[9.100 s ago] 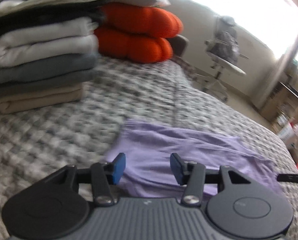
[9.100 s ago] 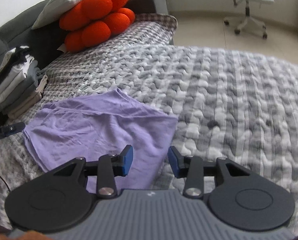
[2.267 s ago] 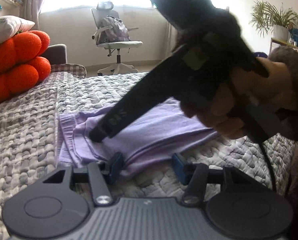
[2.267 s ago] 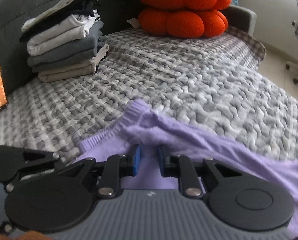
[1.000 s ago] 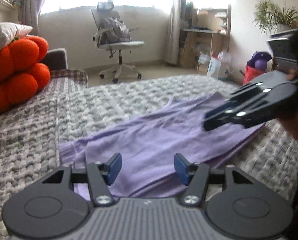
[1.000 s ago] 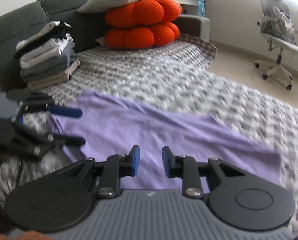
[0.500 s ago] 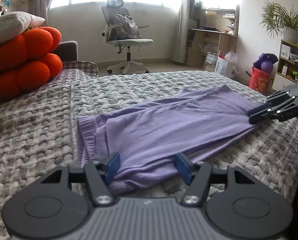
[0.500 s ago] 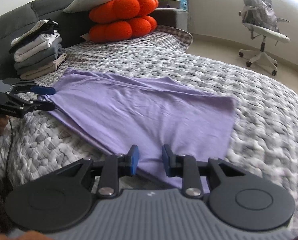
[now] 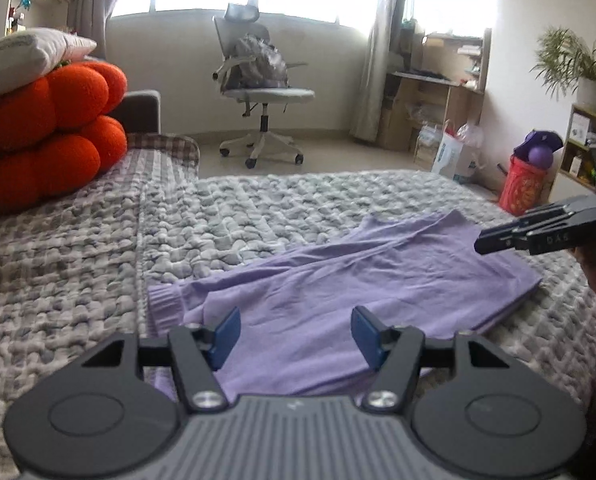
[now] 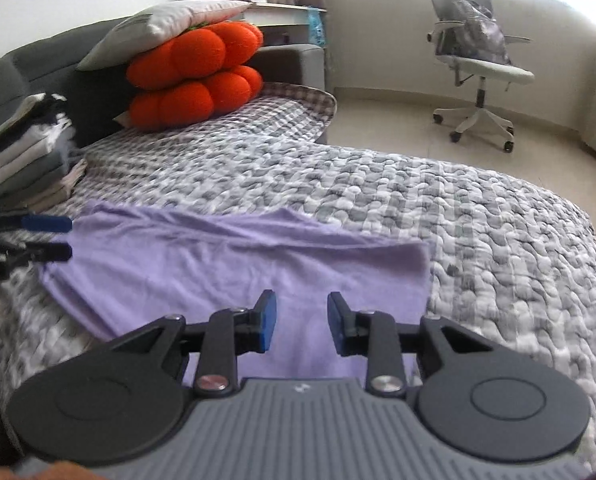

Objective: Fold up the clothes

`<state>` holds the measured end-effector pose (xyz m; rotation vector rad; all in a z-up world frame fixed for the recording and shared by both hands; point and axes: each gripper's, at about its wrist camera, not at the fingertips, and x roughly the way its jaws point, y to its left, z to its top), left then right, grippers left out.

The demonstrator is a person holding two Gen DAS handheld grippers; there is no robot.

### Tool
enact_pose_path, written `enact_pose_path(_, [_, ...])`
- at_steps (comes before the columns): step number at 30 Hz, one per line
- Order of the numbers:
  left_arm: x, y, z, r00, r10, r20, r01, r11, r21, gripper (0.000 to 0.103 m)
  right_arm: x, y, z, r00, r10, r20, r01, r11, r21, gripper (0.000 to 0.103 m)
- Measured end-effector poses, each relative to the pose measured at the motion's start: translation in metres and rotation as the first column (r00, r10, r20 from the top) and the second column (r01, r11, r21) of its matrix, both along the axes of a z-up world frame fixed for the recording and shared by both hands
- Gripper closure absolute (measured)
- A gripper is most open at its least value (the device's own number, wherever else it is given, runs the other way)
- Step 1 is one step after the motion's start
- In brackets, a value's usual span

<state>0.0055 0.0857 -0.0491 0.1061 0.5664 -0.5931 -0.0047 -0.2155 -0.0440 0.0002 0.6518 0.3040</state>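
A lilac garment (image 9: 338, 280) lies folded lengthwise and flat on the grey knitted bedspread (image 9: 257, 208); it also shows in the right wrist view (image 10: 233, 264). My left gripper (image 9: 295, 334) is open and empty, held just above the garment's near end by its ribbed hem. My right gripper (image 10: 301, 327) is open and empty above the opposite end. Each gripper shows in the other's view: the right one (image 9: 538, 234) at the right edge, the left one (image 10: 37, 236) at the left edge.
Orange cushions (image 10: 197, 76) under a grey pillow sit at the bed's head. A stack of folded clothes (image 10: 29, 156) stands at the left. An office chair (image 9: 257, 88), shelves and a red bin (image 9: 524, 184) stand on the floor beyond the bed.
My right gripper's jaws have opened wider and it has let the garment lie flat. Both grippers have lifted slightly off the cloth.
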Motion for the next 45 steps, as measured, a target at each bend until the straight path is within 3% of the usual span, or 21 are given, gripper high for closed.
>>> enact_pose_path(9, [0.024,-0.027,-0.001,1.0,-0.008,0.011,0.008,0.999,0.038,0.043,0.045,0.026,0.002,0.999,0.036,-0.001,-0.036,0.999,-0.004,0.069])
enact_pose_path(21, [0.037,-0.024,-0.018,0.999,0.037,-0.006,-0.037,0.997,0.07,0.043,0.104,0.033,-0.02,0.999,0.037,-0.03,-0.038,0.999,-0.01,0.062])
enact_pose_path(22, [0.037,-0.024,-0.019,0.999,0.038,-0.005,-0.038,0.997,0.066,0.043,0.106,0.033,-0.022,0.999,0.039,-0.025,-0.039,0.999,-0.009,0.064])
enact_pose_path(23, [0.037,-0.023,-0.02,0.999,0.04,-0.005,-0.039,0.997,0.061,0.043,0.105,0.035,-0.022,0.999,0.048,-0.018,-0.048,0.999,-0.009,0.074])
enact_pose_path(24, [0.036,-0.023,-0.021,0.999,0.041,-0.005,-0.041,0.998,0.056,0.042,0.104,0.037,-0.022,0.998,0.058,-0.01,-0.058,0.998,-0.01,0.091])
enact_pose_path(25, [0.036,-0.022,-0.021,0.999,0.043,-0.005,-0.042,0.998,0.051,0.042,0.103,0.039,-0.022,0.998,0.067,-0.003,-0.067,0.998,-0.01,0.097])
enact_pose_path(29, [0.035,-0.021,-0.023,0.999,0.049,-0.001,-0.049,0.998,0.037,0.042,0.094,0.039,-0.017,0.997,0.022,0.077,-0.019,0.999,-0.033,0.099])
enact_pose_path(32, [0.033,-0.021,-0.025,0.999,0.054,0.002,-0.054,0.998,0.03,0.041,0.1,0.037,-0.022,0.999,0.003,0.054,-0.001,1.0,-0.03,0.099])
enact_pose_path(43, [0.03,-0.022,-0.013,0.998,0.053,0.021,-0.054,0.998,0.022,0.041,0.099,0.04,-0.014,0.999,0.009,0.036,-0.008,1.0,-0.02,0.085])
enact_pose_path(44, [0.03,-0.021,-0.012,0.998,0.056,0.024,-0.056,0.998,0.018,0.041,0.097,0.039,-0.011,0.999,0.006,0.043,-0.005,1.0,-0.019,0.078])
enact_pose_path(45, [0.03,-0.019,-0.011,0.998,0.059,0.027,-0.059,0.998,0.013,0.041,0.094,0.039,-0.009,0.999,0.004,0.054,-0.003,1.0,-0.016,0.065])
